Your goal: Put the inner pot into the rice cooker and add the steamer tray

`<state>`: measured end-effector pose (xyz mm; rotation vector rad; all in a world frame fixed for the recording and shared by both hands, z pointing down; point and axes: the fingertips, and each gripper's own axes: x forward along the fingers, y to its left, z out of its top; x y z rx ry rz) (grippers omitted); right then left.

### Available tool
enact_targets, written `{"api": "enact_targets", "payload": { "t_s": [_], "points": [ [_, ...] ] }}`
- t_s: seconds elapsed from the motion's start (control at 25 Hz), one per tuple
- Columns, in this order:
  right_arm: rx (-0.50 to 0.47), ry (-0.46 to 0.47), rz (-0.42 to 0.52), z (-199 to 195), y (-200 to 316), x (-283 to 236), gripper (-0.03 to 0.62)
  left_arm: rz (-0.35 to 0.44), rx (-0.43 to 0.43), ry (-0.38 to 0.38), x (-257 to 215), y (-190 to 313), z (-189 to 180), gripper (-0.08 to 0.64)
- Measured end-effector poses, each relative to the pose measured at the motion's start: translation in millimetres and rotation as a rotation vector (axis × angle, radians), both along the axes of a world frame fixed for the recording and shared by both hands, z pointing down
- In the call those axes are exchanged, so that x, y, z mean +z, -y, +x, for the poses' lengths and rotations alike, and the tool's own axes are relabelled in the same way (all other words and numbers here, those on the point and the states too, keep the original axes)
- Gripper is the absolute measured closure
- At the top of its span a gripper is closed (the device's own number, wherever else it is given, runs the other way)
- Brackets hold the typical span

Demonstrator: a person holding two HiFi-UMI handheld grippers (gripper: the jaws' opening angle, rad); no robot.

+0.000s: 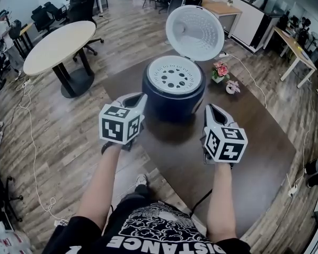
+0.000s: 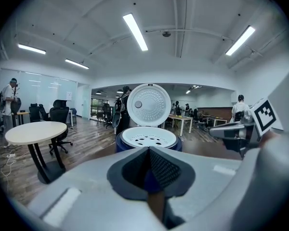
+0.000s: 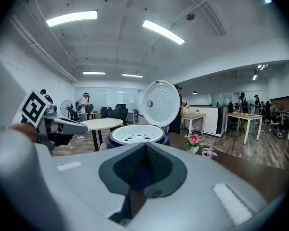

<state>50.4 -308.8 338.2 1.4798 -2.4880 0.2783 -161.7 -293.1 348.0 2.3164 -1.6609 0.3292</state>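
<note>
Found the round dark-blue rice cooker (image 1: pixel 173 103) standing on the dark brown tabletop (image 1: pixel 254 142), with the white domed lid (image 1: pixel 195 33) tipped up behind it. Saw the white perforated plastic steamer tray (image 1: pixel 174 74) lying level in the cooker's mouth, rim seated all round the opening. Could not see the inner pot; took it to be underneath, hidden by the tray. Noted a small pot of pink flowers (image 1: pixel 220 70) just beside the cooker on its right.

Held the left gripper (image 1: pixel 140 98) and the right gripper (image 1: pixel 211 109) on the near side of the cooker, one towards each flank, near it but apart from it. Read the left fingers (image 2: pixel 164 170) as pressed together with nothing between them, and the right fingers (image 3: pixel 159 166) likewise closed on nothing.

Judged the tray light, thin and fairly stiff, yet smooth enough to slip from a weak pinch. Reckoned the outer rim the place to take hold, at two opposite edges to keep it level. Judged the pot heavier, rigid and slick, best gripped by its lip on both sides. Took both parts to be in place already.
</note>
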Motion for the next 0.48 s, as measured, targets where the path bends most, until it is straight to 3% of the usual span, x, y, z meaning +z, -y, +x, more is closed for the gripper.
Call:
{"api": "enact_targets", "payload": {
  "t_s": [0.48],
  "points": [
    [0.008, 0.006, 0.004, 3.3, 0.5, 4.2, 0.594, -0.004, 0.002, 0.005, 6.0, 2.1, 0.6, 0.554]
  ]
}}
